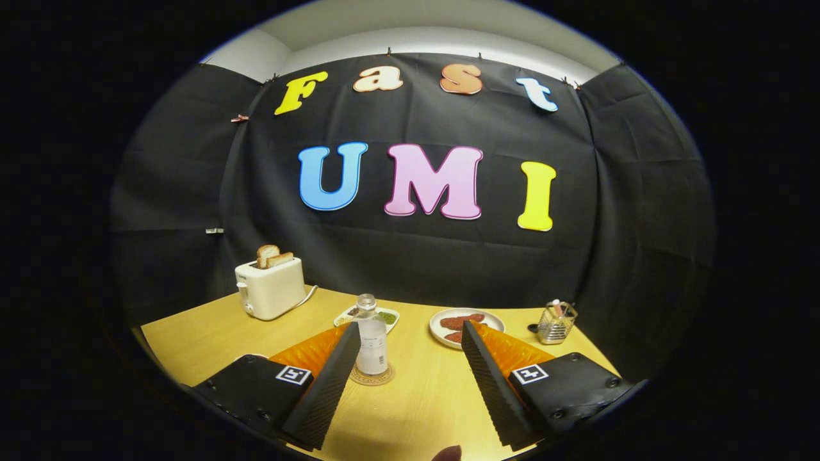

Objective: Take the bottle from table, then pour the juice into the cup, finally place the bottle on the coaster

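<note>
A clear plastic bottle point(371, 338) stands upright on a round woven coaster point(371, 376) on the wooden table point(416, 403). It has no cap on. My gripper point(410, 333) is open above the table, its black ribbed fingers point(330, 384) spread wide. The bottle stands just beside the left finger's tip, on its inner side, and neither finger presses on it. A bit of a white rim point(253, 356) peeks out behind the left finger's body; I cannot tell what it is.
A white toaster point(270, 288) with two toast slices stands at the back left. Behind the bottle lies a small white tray point(368, 317) of food. A white plate point(464, 326) with brown food and a wire holder point(555, 322) stand at the back right.
</note>
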Tool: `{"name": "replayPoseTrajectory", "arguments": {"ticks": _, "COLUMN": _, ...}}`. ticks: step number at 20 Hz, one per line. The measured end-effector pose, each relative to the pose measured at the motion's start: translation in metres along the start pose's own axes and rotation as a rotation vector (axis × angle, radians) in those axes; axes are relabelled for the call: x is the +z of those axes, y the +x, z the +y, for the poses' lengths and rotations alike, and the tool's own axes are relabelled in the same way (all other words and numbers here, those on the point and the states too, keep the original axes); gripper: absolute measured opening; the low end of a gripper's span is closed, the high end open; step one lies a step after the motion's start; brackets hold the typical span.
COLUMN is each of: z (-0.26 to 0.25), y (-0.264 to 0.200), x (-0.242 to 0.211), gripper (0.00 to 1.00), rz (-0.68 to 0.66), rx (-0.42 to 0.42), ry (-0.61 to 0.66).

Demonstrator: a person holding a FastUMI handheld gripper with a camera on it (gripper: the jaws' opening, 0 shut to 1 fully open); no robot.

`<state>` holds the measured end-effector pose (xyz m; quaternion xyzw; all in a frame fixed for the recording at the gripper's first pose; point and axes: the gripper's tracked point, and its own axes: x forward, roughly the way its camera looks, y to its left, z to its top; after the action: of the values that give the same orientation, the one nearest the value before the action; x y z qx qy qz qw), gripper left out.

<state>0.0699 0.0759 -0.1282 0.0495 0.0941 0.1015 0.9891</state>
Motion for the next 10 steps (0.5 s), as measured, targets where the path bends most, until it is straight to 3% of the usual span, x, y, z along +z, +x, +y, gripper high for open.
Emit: {"name": "replayPoseTrajectory", "arguments": {"ticks": 10, "z": -0.044, "y": -0.068, "x": 0.064, "gripper": 0.97, "rz": -0.100, "rx": -0.076, "ry": -0.086}}
